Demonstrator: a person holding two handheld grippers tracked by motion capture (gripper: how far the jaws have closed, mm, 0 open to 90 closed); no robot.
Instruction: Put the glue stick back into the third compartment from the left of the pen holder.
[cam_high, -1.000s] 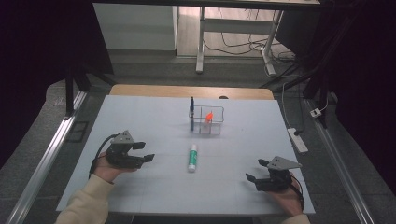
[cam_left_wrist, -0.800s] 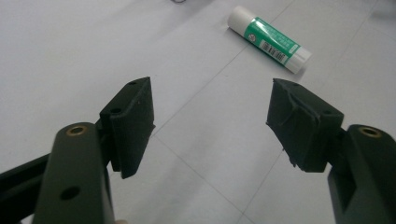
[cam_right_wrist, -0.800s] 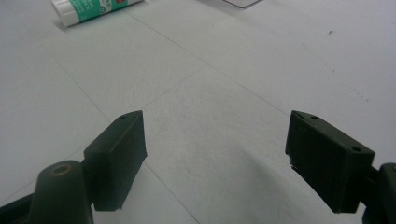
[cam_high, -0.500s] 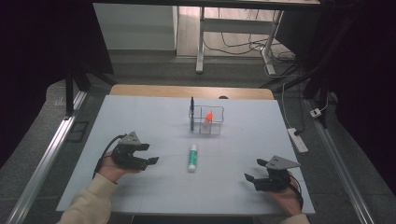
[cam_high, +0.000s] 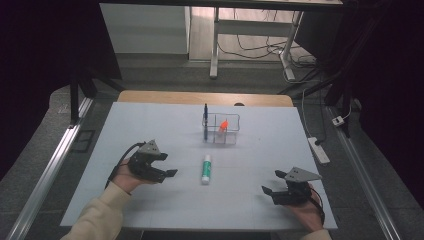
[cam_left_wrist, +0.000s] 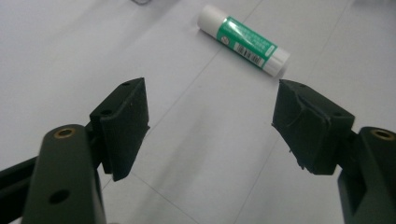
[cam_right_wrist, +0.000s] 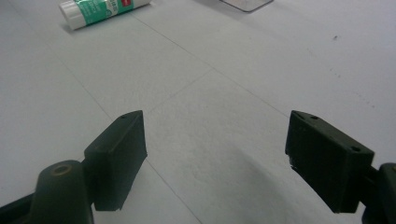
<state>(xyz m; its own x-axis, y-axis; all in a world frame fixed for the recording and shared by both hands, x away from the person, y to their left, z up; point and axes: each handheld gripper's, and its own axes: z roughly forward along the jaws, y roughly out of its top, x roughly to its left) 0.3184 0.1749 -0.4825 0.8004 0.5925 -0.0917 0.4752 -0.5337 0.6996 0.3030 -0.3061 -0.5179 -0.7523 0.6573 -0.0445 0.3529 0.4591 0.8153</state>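
A glue stick (cam_high: 206, 168) lies flat near the middle of the white counter (cam_high: 150, 125), closer to its near edge than to its far edge. Its long axis runs from near edge to far edge. The tube is white at both ends with a green label; in the left gripper view the glue stick (cam_left_wrist: 243, 39) shows a barcode and small print too fine to read, and in the right gripper view a small red mark sits on the label of the glue stick (cam_right_wrist: 103, 10), also unreadable.

The left gripper (cam_high: 170, 173) is the nearer one, just beside the stick toward the counter's left edge, aimed across at it. Its fingers (cam_left_wrist: 123, 123) are spread wide and have just been opening, with nothing between them; the stick lies ahead of them and slightly toward the right finger. The right gripper (cam_high: 268, 192) rests well apart near the near right corner, fingers (cam_right_wrist: 116, 156) spread, nothing held.

Beyond the stick stands a clear organiser (cam_high: 222, 128) holding a dark pen (cam_high: 205, 122) and something orange (cam_high: 223, 123).
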